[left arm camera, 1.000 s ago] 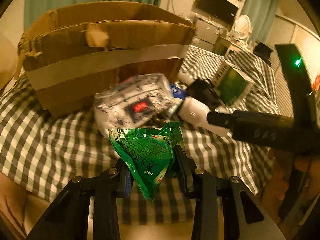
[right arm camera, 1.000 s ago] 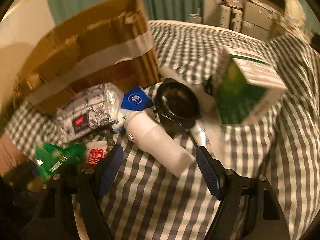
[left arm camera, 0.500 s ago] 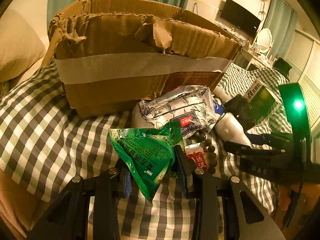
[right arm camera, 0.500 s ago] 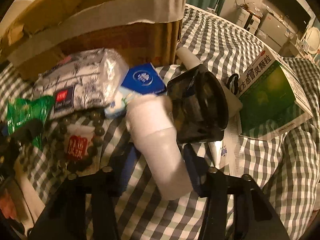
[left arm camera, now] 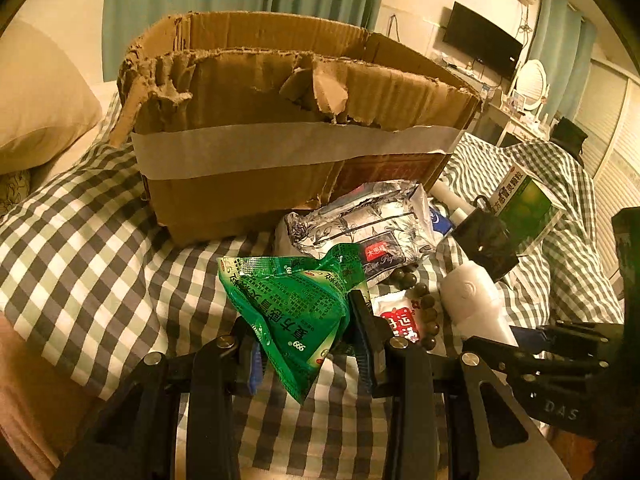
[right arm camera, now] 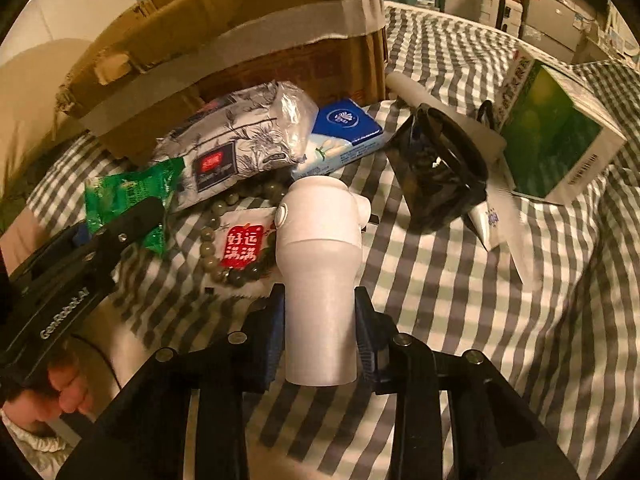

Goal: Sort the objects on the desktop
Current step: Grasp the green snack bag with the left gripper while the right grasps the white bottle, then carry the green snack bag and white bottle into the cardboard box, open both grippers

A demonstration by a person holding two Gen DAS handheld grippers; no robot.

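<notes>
Left gripper [left arm camera: 308, 344] clenched on green packet [left arm camera: 296, 308], held above checked bedcover [left arm camera: 100, 264]. Right gripper [right arm camera: 320, 320] jaws closing on white bottle [right arm camera: 320, 272] lying beside bead bracelet [right arm camera: 224, 240], before cardboard box [left arm camera: 280, 152].

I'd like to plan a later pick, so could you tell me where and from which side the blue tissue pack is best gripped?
Judging from the right wrist view, grip the blue tissue pack across its short width, from above at its free right end. It lies flat on the checked cloth, its left end against the patterned tissue pack.
</notes>
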